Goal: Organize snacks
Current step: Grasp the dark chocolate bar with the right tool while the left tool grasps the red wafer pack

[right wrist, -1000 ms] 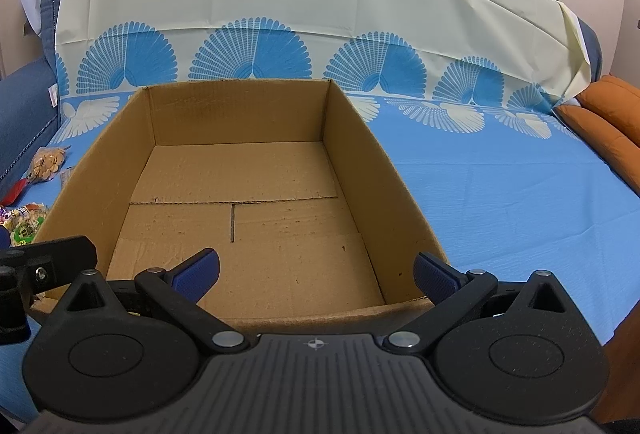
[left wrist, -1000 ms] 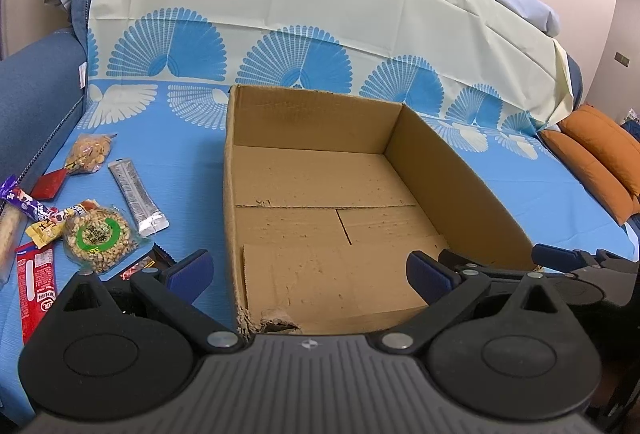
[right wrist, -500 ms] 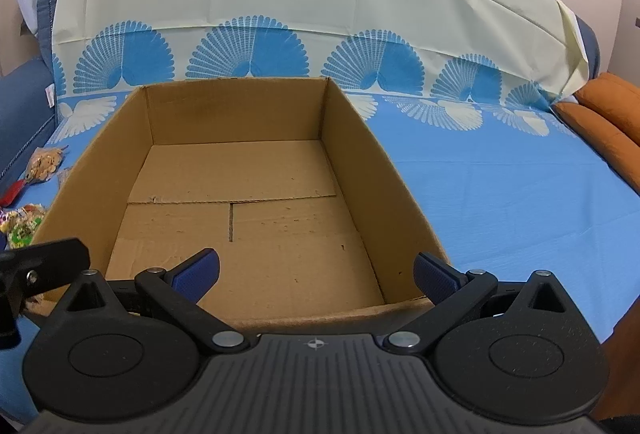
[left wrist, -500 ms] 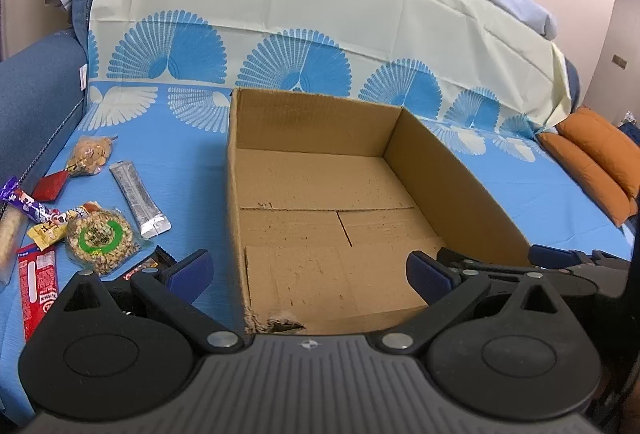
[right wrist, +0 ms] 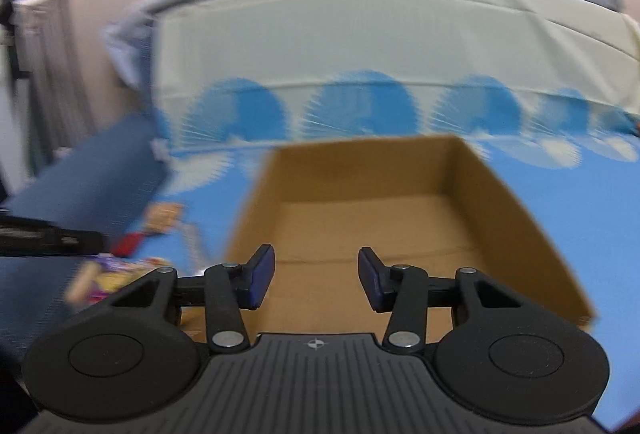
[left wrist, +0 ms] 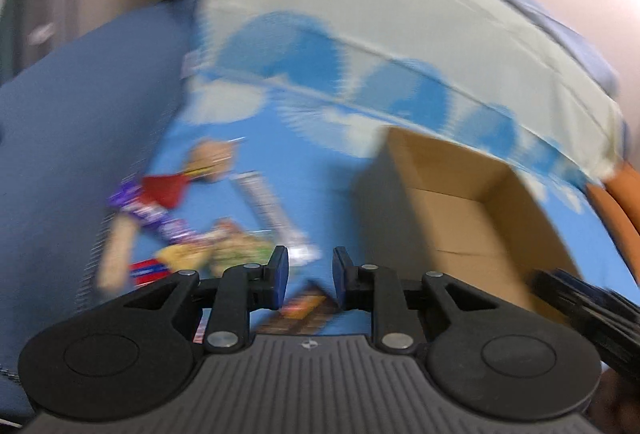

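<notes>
Both views are blurred by motion. Several snack packets (left wrist: 188,226) lie on the blue cloth at left, among them a silver bar (left wrist: 272,210) and a dark packet (left wrist: 304,310) just below my left gripper (left wrist: 308,274). Its jaws are closing with a narrow gap and nothing between them. An open cardboard box (left wrist: 460,210) stands to the right. In the right wrist view my right gripper (right wrist: 316,278) hovers at the near edge of the box (right wrist: 400,218). Its jaws are closing, still apart, with nothing held. The snack packets (right wrist: 120,266) show at lower left.
A blue sofa arm (left wrist: 72,114) rises left of the snacks. The cloth-covered backrest (left wrist: 400,46) stands behind. Orange cushions (left wrist: 616,194) lie at far right. The other gripper (left wrist: 580,310) shows at the lower right of the left wrist view.
My left gripper has swung left from the box to over the snacks and its jaws have narrowed a lot. My right gripper has turned left and up, its jaws partly closed.
</notes>
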Demonstrator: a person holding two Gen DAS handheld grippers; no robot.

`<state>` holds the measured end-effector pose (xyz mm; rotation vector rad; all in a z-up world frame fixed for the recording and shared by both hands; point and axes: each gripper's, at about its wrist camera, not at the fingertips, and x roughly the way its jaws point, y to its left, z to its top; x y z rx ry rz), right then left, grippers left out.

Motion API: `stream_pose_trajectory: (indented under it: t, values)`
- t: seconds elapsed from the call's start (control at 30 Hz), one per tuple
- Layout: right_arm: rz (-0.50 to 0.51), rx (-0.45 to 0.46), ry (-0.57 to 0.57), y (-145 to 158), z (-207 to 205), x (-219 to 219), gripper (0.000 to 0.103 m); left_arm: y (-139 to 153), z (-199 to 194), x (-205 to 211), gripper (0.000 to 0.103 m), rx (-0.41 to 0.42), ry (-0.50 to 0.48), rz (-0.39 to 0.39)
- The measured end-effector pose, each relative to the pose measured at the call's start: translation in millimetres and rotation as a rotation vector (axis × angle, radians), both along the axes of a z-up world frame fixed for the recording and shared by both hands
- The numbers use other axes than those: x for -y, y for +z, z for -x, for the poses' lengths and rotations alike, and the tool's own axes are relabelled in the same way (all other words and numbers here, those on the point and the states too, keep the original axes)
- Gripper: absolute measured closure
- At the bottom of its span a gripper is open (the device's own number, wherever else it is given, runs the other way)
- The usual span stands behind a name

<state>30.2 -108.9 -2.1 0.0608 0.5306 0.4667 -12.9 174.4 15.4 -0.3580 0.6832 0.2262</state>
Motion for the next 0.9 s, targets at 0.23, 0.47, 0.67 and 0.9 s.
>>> stream_pose_trajectory:
  t: [0.23,0.47,0.67,0.9]
  values:
    - [-0.05,0.015,0.278,3.6,29.9,-74.1,0.053,-67.4,10.8,-69.0,0.055,-0.066,0.194,0.174]
    - [0.085,-0.152,0.314,-33.2,15.0,-151.3,0.036,-84.0,10.2,-83.4,0.047,-0.107,0.271,0.154]
    - [0.186,-0.27,0.183,-88.2,-17.1,-188.0,0.018,-93.5,9.6,-91.5,0.042,-0.138,0.274,0.162]
    - [0.174,-0.345,0.109,-118.3,-39.8,-199.3,0.012,-104.3,0.6,-91.1,0.04,-0.181,0.254,0.164]
